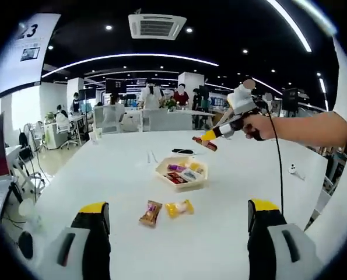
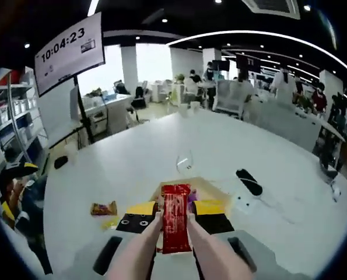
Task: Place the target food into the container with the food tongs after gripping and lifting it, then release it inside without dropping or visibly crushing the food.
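Observation:
A pale tray (image 1: 197,183) on the white table (image 1: 103,175) holds several wrapped snacks. In front of it lie a brown snack packet (image 1: 151,213) and a yellow wrapped snack (image 1: 179,207). My left gripper (image 1: 179,206) hangs low over the table, jaws wide open and empty. A hand brings my right gripper (image 1: 211,139) in from the right, above the tray. It is shut on a red snack packet (image 2: 175,224); two pale pink arms (image 2: 139,251) press on the packet's sides. The tray's rim (image 2: 211,189) shows just beyond the jaws.
A black flat object (image 1: 182,151) and a small clear item (image 1: 151,156) lie behind the tray. A white item (image 1: 293,169) sits near the right table edge. A black cable (image 1: 278,163) trails from the right gripper. Chairs, desks and people stand far behind.

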